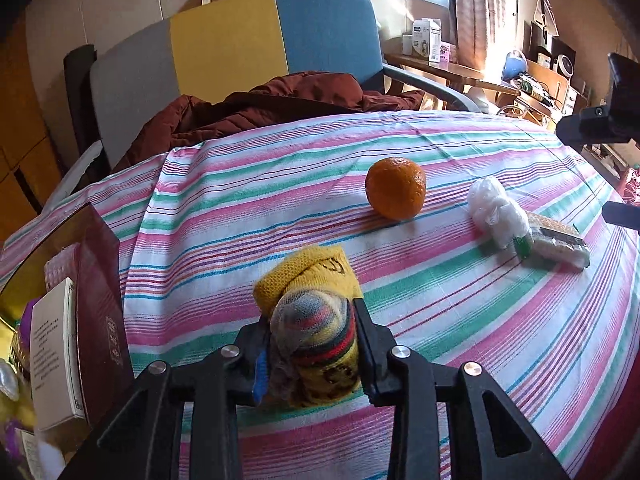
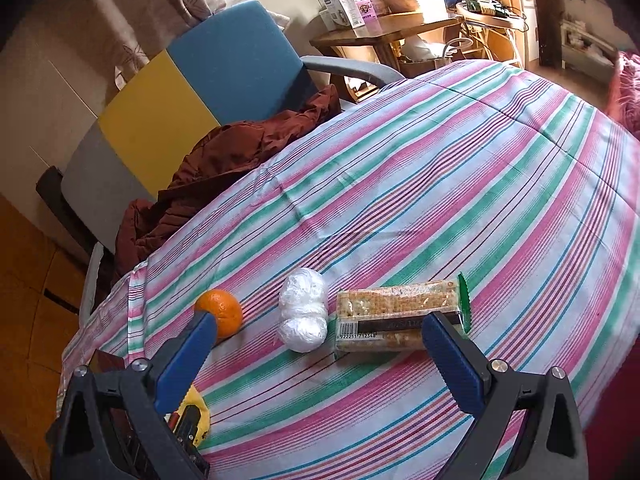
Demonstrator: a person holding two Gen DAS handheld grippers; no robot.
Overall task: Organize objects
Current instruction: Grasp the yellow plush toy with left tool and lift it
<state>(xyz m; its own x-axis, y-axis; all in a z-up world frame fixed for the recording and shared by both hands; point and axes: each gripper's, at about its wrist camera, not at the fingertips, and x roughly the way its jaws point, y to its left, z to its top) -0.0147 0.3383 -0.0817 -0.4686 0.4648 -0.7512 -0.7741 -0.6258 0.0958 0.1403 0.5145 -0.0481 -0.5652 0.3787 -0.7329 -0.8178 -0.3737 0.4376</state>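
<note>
Left tongs [image 1: 312, 344] clamp rolled socks [image 1: 310, 312] | right tongs [image 2: 316, 340] wide, empty

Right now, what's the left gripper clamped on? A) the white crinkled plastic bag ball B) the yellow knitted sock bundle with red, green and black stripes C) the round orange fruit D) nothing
B: in the left wrist view the left gripper has its jaws pressed against both sides of the yellow knitted sock bundle, while the round orange fruit and the white plastic bag ball lie free on the striped cloth.
</note>
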